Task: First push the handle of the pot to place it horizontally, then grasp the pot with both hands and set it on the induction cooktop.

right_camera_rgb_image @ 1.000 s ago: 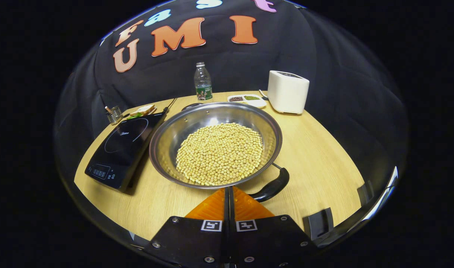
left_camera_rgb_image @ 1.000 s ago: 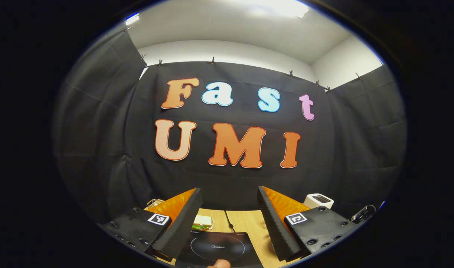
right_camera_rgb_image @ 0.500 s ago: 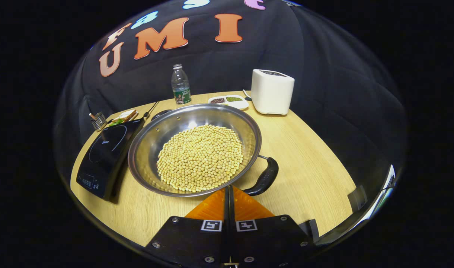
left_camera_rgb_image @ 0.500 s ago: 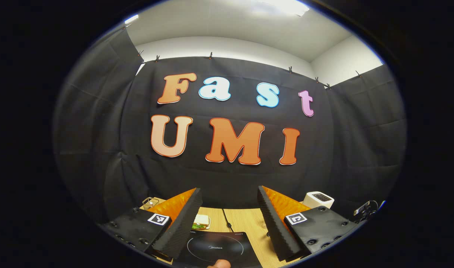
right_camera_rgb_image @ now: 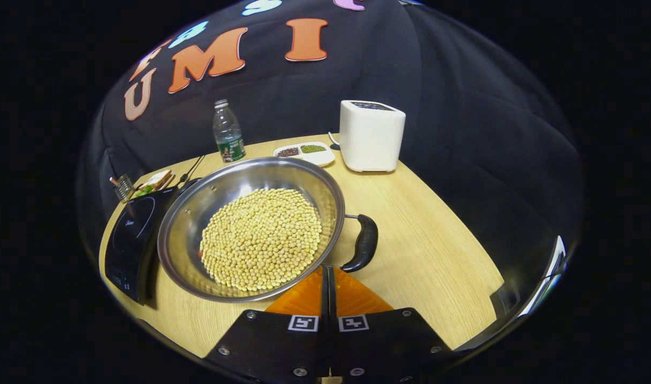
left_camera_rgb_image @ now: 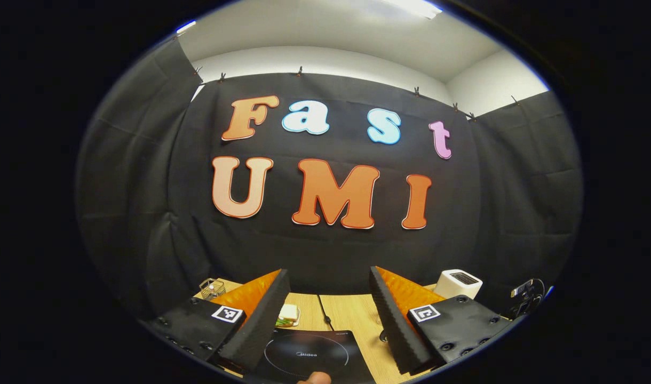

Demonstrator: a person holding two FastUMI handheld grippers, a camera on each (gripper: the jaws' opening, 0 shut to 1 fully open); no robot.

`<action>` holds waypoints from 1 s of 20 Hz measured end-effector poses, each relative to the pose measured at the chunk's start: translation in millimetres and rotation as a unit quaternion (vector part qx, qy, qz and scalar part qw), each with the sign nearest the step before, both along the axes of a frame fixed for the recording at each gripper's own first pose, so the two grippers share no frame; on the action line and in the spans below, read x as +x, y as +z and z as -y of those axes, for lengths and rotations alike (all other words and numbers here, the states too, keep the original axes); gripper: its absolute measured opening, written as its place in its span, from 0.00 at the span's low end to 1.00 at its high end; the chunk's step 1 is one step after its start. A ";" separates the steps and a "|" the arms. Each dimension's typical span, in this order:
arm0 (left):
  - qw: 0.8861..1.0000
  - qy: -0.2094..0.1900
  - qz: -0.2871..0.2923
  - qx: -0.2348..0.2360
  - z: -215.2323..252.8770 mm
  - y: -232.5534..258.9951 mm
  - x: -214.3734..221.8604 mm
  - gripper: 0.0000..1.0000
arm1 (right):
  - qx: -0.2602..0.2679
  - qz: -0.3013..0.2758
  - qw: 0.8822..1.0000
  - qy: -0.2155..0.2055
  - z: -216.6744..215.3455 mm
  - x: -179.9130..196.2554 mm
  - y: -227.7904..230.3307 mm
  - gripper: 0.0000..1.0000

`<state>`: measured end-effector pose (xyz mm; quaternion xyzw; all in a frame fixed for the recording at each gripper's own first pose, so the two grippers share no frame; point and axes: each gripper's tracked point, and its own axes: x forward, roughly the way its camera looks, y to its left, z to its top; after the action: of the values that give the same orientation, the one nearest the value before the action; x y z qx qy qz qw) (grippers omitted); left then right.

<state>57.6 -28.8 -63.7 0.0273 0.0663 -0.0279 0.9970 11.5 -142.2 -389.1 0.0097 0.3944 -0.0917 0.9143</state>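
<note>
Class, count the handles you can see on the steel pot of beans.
2: one black handle on the pot's right side near the right gripper; another barely shows at its far-left rim.

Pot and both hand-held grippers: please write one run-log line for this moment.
left hand-held gripper: open, above cooktop | right hand-held gripper: shut, empty, near handle | pot: on table, beside cooktop

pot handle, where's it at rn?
Right gripper view: the handle sticks off the pot on its right side, just ahead of the shut right claw.
</note>
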 end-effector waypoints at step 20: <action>0.996 -0.005 -0.092 0.003 18.9 -99.9 33.7 0.98 | 0.025 0.006 0.999 -0.026 23.8 69.0 -5.6 0.00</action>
<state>91.2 -47.7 -163.7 0.0281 0.1572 -0.0348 0.9865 80.5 -166.0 -394.7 0.0433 0.3903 -0.1058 0.9136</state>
